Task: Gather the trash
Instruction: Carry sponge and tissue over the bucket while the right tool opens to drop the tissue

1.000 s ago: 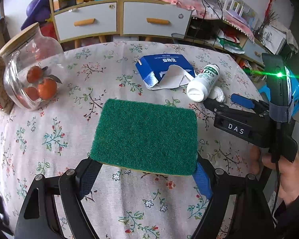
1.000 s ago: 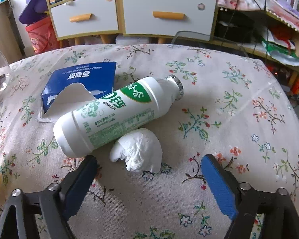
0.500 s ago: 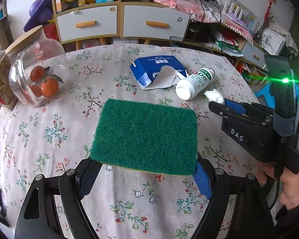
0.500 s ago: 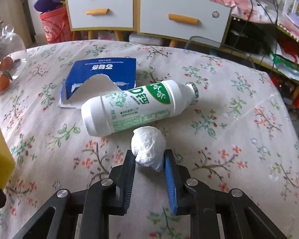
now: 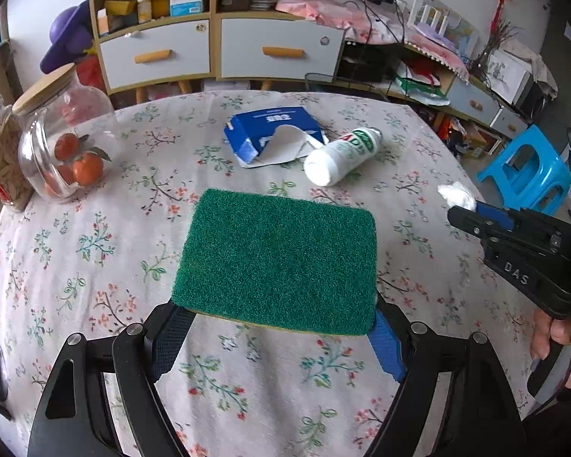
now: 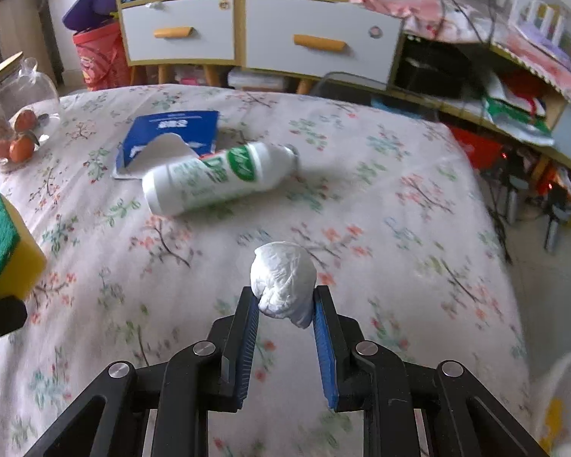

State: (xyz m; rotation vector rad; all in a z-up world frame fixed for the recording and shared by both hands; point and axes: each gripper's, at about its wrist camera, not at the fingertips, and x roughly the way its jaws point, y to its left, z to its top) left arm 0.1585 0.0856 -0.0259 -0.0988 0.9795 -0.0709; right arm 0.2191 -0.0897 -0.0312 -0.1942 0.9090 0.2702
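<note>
1. Our right tool (image 6: pixel 285 301) pinches a crumpled white paper wad (image 6: pixel 283 282), held above the floral counter (image 6: pixel 380 209).
2. Our left tool (image 5: pixel 278 320) clamps a green-topped sponge (image 5: pixel 278 259) by its near edge.
3. A white bottle (image 6: pixel 217 179) lies on its side, touching a torn blue carton (image 6: pixel 171 133); both rest on the counter.

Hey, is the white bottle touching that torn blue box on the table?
Cannot tell. In both views the bottle overlaps the box flap, with neither contact nor gap plainly shown.
</note>
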